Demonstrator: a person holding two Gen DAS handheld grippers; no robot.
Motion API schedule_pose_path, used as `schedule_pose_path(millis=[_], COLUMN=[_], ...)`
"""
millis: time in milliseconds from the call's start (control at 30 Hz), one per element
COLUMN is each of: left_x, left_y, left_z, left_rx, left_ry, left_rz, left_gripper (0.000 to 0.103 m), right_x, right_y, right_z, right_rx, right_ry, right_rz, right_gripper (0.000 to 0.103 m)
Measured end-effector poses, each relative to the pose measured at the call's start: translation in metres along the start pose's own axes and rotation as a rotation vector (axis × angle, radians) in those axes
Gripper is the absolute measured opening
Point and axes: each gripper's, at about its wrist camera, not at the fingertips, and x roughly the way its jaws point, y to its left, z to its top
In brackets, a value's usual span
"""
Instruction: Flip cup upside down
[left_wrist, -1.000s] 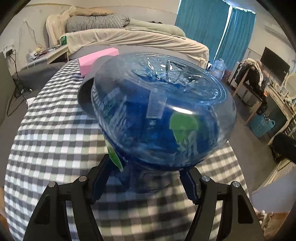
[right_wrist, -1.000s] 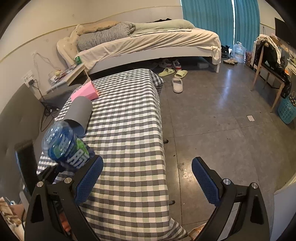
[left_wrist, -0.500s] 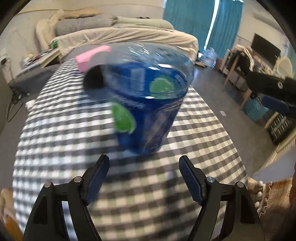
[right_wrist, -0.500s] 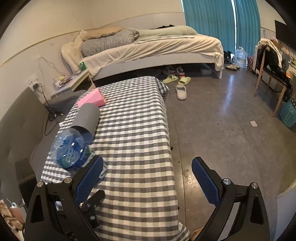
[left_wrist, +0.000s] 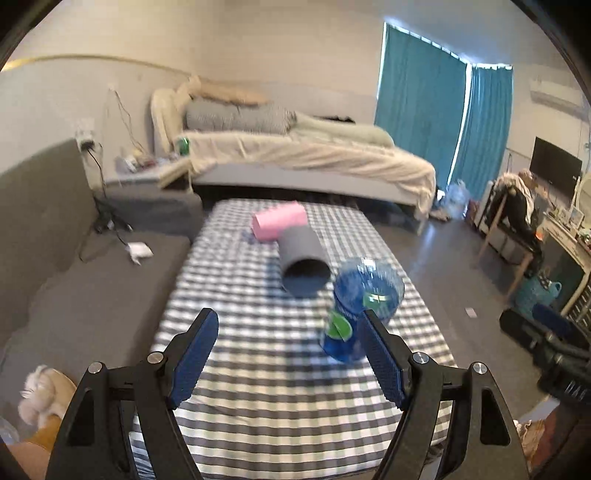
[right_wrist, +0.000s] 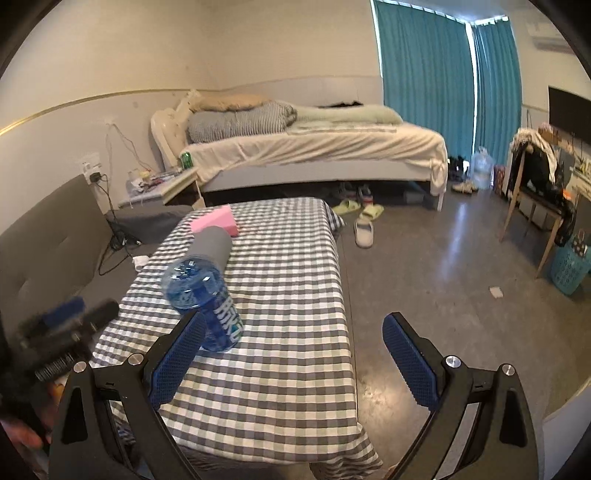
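Observation:
A clear blue plastic cup (left_wrist: 360, 306) with green spots stands by itself on the grey-and-white checked table (left_wrist: 258, 387), its closed base facing up and its narrower end on the cloth. My left gripper (left_wrist: 288, 332) is open and pulled back from the cup, which lies just past the right fingertip (left_wrist: 373, 332). In the right wrist view the cup (right_wrist: 203, 295) stands near the table's front left. My right gripper (right_wrist: 293, 328) is open and holds nothing, its left fingertip (right_wrist: 184, 339) overlapping the cup's foot. The left gripper (right_wrist: 62, 332) shows blurred at the left edge.
A grey tube (left_wrist: 303, 264) lies on its side just behind the cup, with a pink box (left_wrist: 279, 223) beyond it. A grey sofa (left_wrist: 74, 295) runs along the table's left. A bed (right_wrist: 314, 147), slippers (right_wrist: 364, 230) and a chair (right_wrist: 535, 192) stand farther off.
My left gripper let go of the cup and drew back and up. The cup now stands base-up on the cloth. The right gripper tilted up a little and stayed open.

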Motion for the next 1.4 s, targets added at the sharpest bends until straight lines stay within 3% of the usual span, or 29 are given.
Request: schedule_pose_path(millis=[67,167,533,900,1400], left_x=[-0.014,-0.016,0.004,0.006,0.004], left_y=[0.002,0.004,-0.004,0.006,0.006], left_z=[0.0,-0.001,-0.021,-0.021,-0.023], left_rx=[0.006,0.011,0.042,-0.001,0.006], left_ry=[-0.057,-0.071,-0.017,-0.034,-0.025], left_rz=[0.03,0.014,0.007,0.052,0.054], left_gripper=[0.083,0.096,0.099,0.1,0.1], right_x=[-0.008,-0.017,0.01,0.022,0.015], right_y=[0.006,0.009,0.014,0.014,0.024], right_z=[-0.003,-0.008,-0.019,-0.023,-0.024], right_rx=[-0.015,-0.006,-0.009,-0.027,-0.07], right_ry=[-0.022,-0.042,0.036,0.04,0.017], right_rz=[0.004,0.017,0.013,-0.003,0.004], right_gripper=[0.097,0.097,0.1,0.103,0.103])
